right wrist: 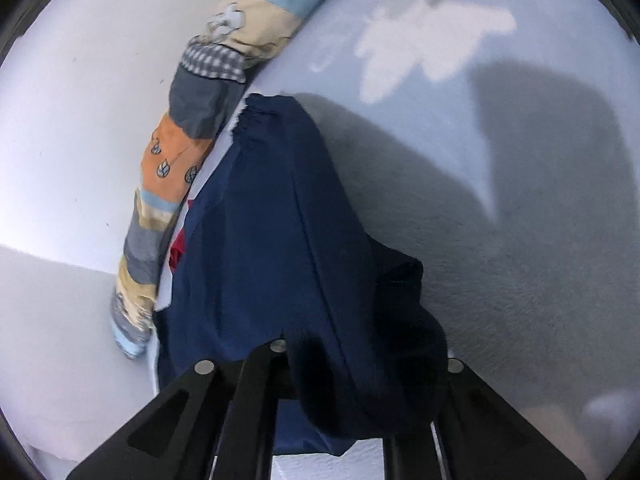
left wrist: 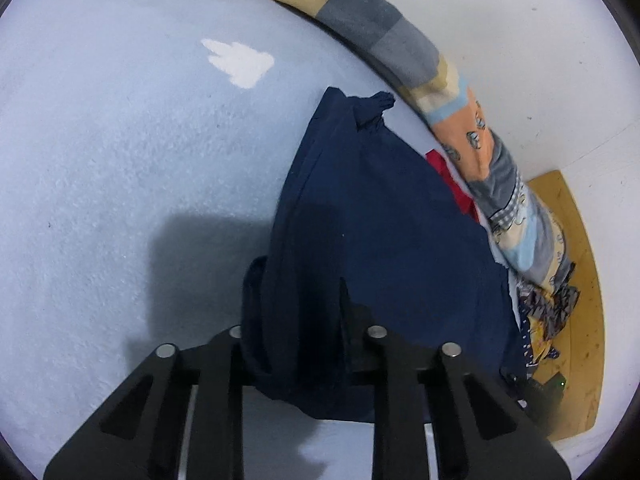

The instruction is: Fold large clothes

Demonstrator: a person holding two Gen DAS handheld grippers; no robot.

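A large navy blue garment [left wrist: 372, 208] lies bunched on a pale blue bed surface [left wrist: 120, 160]. My left gripper [left wrist: 304, 344] is shut on a gathered fold of it at the near end; the cloth drapes over and hides the fingertips. In the right wrist view the same navy garment [right wrist: 272, 220] stretches away toward the bed's edge. My right gripper [right wrist: 360, 364] is shut on another bunched fold of it, which covers the fingers.
A patchwork quilt [left wrist: 460, 92] runs along the bed's edge next to the white wall [left wrist: 540, 40]; it also shows in the right wrist view [right wrist: 172, 168]. Something red [left wrist: 452, 188] peeks from under the garment. A wooden floor [left wrist: 576, 280] with crumpled clothes [left wrist: 548, 312] lies at the right.
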